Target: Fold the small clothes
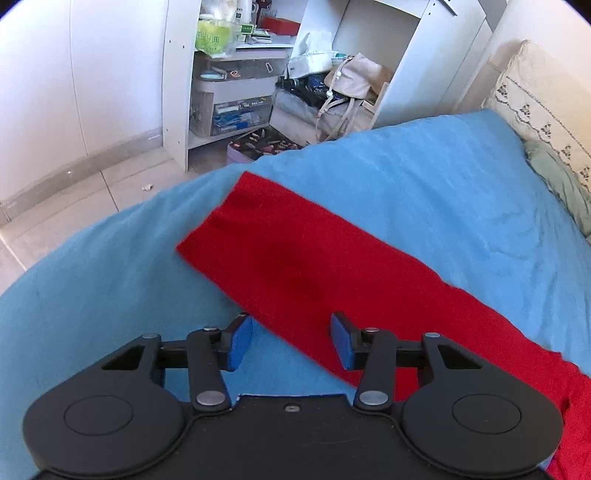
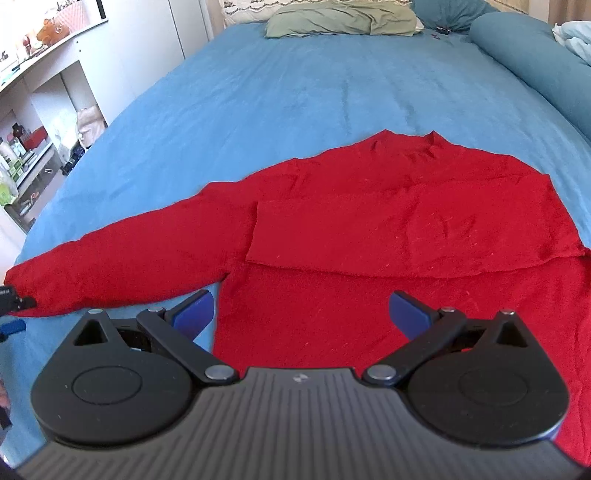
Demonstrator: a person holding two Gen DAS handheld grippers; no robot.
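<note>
The left tool (image 1: 291,341) gapes wide with nothing between its blue pads, poised over the red sweater's sleeve (image 1: 295,258), which runs toward 11 o'clock across the blue bed (image 1: 424,177). The right tool (image 2: 301,314) is likewise spread and empty above the red sweater (image 2: 406,229), whose far sleeve is folded over the body; a green pillow (image 2: 343,18) lies at 12 o'clock.
</note>
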